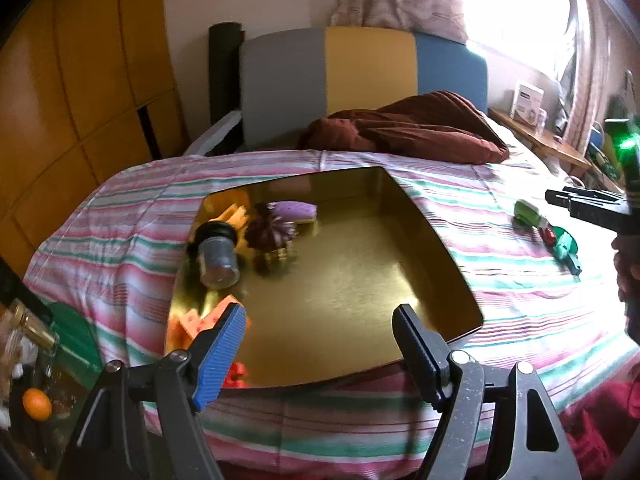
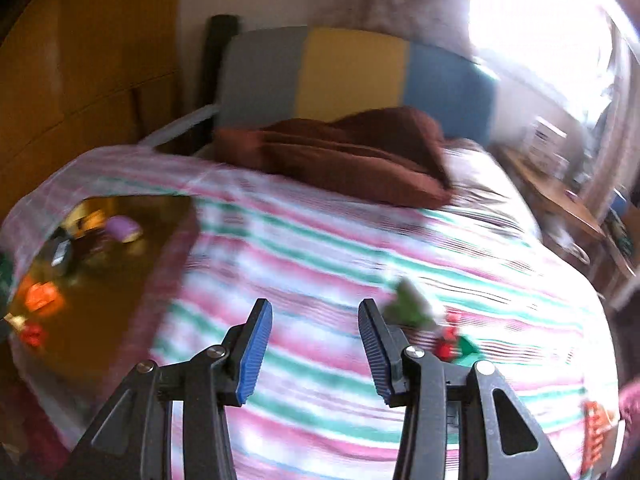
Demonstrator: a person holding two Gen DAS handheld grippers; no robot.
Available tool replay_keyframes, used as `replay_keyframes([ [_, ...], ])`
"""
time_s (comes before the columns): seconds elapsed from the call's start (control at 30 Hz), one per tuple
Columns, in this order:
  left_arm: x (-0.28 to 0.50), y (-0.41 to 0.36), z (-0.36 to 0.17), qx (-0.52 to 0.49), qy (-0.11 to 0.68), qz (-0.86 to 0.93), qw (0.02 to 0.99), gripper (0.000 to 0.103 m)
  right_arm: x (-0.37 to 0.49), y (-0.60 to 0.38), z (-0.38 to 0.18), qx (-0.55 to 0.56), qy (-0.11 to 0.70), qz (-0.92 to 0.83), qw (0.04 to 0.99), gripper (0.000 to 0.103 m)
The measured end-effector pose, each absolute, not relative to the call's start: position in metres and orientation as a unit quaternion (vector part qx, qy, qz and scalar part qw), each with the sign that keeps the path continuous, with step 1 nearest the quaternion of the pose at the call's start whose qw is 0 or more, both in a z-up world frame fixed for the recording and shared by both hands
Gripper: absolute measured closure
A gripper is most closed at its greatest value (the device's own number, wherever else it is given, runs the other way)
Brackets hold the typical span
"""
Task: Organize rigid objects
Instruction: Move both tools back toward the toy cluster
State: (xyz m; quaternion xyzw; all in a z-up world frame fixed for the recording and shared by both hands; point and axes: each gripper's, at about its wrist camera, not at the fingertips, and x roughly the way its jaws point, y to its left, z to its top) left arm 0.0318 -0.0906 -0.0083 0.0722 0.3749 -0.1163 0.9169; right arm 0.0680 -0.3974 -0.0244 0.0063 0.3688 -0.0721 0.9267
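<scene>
Left wrist view: left gripper [image 1: 320,344] hangs wide open and empty over the near edge of the gold tray [image 1: 360,272], jar [image 1: 218,258] and orange blocks [image 1: 208,320] inside on the left. Loose green toys [image 1: 548,232] lie far right on the striped bedspread [image 1: 120,216], so the right gripper [image 2: 316,344], part open and empty, is nearer, toys just right of its jaws

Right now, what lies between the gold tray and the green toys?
Only bare striped bedspread between tray and green toys, seen in the left wrist view.
</scene>
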Motion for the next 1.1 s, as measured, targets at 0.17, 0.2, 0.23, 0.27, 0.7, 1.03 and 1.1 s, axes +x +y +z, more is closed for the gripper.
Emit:
replay_keyframes([
  [0.17, 0.033, -0.118, -0.007, 0.097, 0.373, -0.135, 0.913, 0.024, 0.057, -0.473, -0.052, 0.079, 0.367, -0.17, 0.911, 0.058],
  [0.2, 0.035, -0.124, -0.007, 0.102, 0.374, -0.138, 0.911, 0.024, 0.052, -0.491, -0.06, 0.105, 0.372, -0.192, 0.902, 0.058],
  [0.23, 0.035, -0.131, -0.007, 0.107, 0.374, -0.143, 0.91, 0.024, 0.052, -0.504, -0.064, 0.128, 0.384, -0.207, 0.891, 0.058],
  [0.27, 0.036, -0.136, -0.007, 0.11, 0.374, -0.148, 0.909, 0.024, 0.051, -0.517, -0.066, 0.156, 0.389, -0.217, 0.882, 0.058],
  [0.7, 0.043, -0.218, -0.021, 0.141, 0.388, -0.22, 0.884, 0.024, 0.04, -0.564, -0.069, 0.278, 0.38, -0.229, 0.852, 0.058],
  [1.03, 0.05, -0.268, -0.034, 0.15, 0.405, -0.261, 0.863, 0.024, 0.036, -0.577, -0.076, 0.327, 0.377, -0.228, 0.836, 0.058],
  [1.1, 0.053, -0.279, -0.038, 0.15, 0.409, -0.268, 0.859, 0.024, 0.035, -0.579, -0.076, 0.335, 0.375, -0.227, 0.834, 0.057],
])
